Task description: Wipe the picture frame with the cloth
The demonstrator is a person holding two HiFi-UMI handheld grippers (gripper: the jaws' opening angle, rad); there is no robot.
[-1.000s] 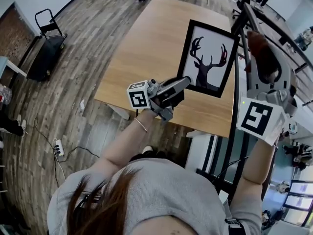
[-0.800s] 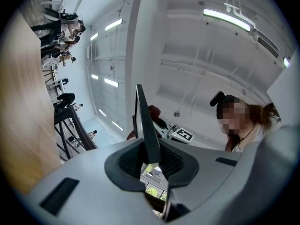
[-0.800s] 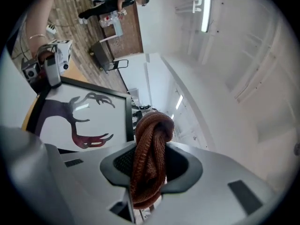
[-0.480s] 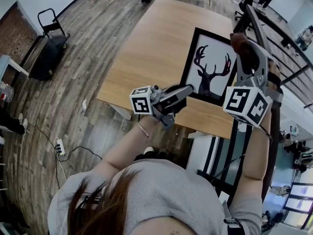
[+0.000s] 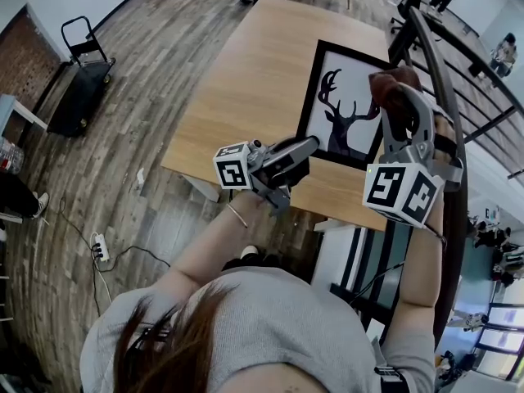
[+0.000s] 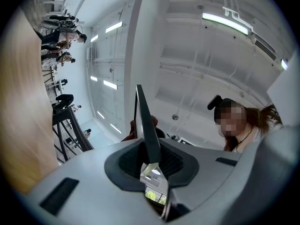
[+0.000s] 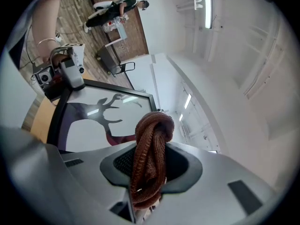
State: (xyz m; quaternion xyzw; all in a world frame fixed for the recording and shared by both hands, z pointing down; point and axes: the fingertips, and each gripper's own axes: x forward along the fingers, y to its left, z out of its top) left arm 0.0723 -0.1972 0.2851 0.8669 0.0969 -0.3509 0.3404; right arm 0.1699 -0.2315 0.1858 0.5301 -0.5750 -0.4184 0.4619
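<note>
While the left gripper [image 5: 309, 144] is clamping the frame [image 5: 348, 105] at its 7 o'clock corner, the frame is tilting up over the table [image 5: 254, 80], around 1 o'clock in the head view. I can't tell if its bottom edge is touching the wood. The right gripper [image 5: 403, 109] is squeezing a bunched brown cloth [image 5: 391, 82] at the frame's 3 o'clock edge, touching or not, hard to say.

I'm guessing the frame is stiff and fairly light, but that glossy front is looking slick and breakable, so the rim is the place to grab, never the face. The cloth is soft and will squash flat under light pressure.

The table is smooth pale wood. The plank floor [image 5: 139, 97] is running all around it, with a railing [image 5: 446, 97] at 3 o'clock and a cart [image 5: 78, 80] at 10.
</note>
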